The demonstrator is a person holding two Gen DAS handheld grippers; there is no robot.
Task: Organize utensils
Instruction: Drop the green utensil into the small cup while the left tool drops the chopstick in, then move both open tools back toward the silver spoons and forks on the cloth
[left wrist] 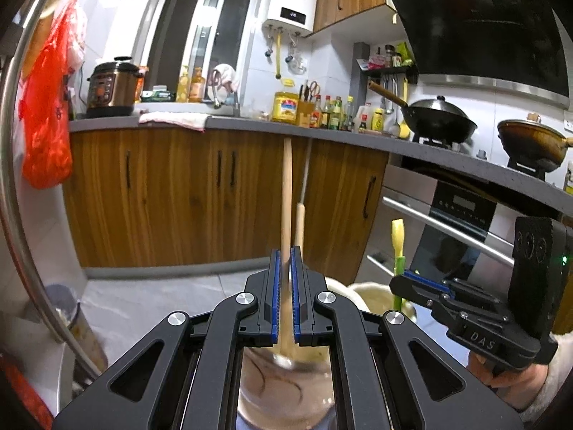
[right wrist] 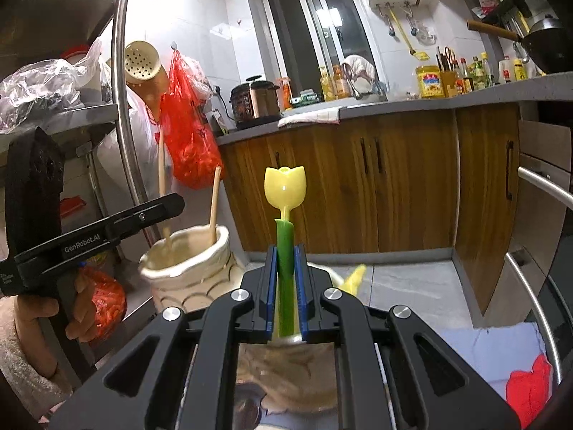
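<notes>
Lower end of wooden utensil (left wrist: 286,215) motion-blurred between the jaws, green stem's (right wrist: 285,279) base hidden behind right gripper (right wrist: 285,272).

A tan wooden utensil (left wrist: 286,215) stands upright, its lower end blurred. A green-stemmed utensil with a yellow tulip head (right wrist: 285,215) stands upright right of the cream ribbed holder (right wrist: 189,272). A wooden stick (right wrist: 214,208) leans inside the holder.

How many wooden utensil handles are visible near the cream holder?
2: one wooden handle gripped by the left tongs, one thin wooden stick standing in the cream ceramic holder. Others may be hidden inside.
</notes>
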